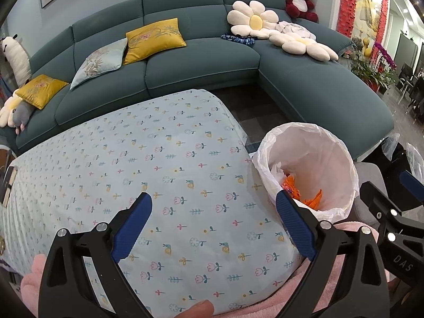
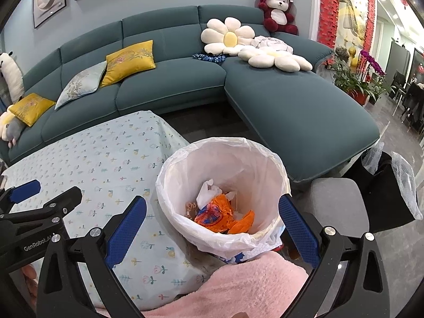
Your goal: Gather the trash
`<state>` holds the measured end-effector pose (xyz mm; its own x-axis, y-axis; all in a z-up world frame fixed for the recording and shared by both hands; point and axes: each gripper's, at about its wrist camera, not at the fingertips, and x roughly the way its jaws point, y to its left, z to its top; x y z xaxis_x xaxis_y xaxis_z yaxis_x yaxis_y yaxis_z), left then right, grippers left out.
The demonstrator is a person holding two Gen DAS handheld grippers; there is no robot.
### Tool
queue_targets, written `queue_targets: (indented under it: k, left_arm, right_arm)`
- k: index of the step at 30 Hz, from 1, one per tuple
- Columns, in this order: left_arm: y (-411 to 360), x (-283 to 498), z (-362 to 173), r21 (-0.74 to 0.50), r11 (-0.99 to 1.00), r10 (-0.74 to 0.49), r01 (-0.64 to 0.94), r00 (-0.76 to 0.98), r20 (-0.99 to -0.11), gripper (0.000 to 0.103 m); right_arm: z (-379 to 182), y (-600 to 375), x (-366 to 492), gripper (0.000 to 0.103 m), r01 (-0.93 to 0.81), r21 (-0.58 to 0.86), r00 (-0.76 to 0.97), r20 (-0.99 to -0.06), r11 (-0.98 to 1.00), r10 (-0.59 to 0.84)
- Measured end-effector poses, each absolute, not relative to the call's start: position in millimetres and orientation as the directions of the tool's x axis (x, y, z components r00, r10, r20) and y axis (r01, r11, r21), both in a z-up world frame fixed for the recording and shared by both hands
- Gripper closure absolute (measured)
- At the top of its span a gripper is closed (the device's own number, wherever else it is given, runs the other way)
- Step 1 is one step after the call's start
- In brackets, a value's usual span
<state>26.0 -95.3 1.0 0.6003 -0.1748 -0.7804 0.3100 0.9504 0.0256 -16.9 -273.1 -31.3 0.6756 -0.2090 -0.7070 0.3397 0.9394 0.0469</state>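
A bin with a white plastic liner (image 2: 238,156) stands beside the table's right end; it also shows in the left wrist view (image 1: 334,153). Inside lie orange wrappers (image 2: 220,216) and crumpled white paper (image 2: 208,192). My right gripper (image 2: 212,206) is open and empty, held just above the bin's near rim. My left gripper (image 1: 214,204) is open and empty over the table's flower-print cloth (image 1: 164,175), left of the bin. The right gripper also shows at the right edge of the left wrist view (image 1: 392,193), and the left gripper at the left edge of the right wrist view (image 2: 45,192).
A teal corner sofa (image 2: 172,87) with yellow and pale cushions, flower pillows and a red plush bear stands behind the table. A pink towel (image 2: 238,286) lies at the near edge. A grey stool (image 2: 336,198) and a black bag (image 2: 384,193) stand right of the bin.
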Motion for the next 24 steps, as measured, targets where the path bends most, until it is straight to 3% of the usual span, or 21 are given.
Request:
queue_targets:
  k: [24]
  left_arm:
    - [-85.6, 28.6, -3.2, 0.019, 0.968, -0.144, 0.250, 0.614, -0.776, 0.013]
  right_arm:
    - [-42.0, -256.0, -1.2, 0.007, 0.307, 0.026, 0.659, -0.727, 0.951, -0.193]
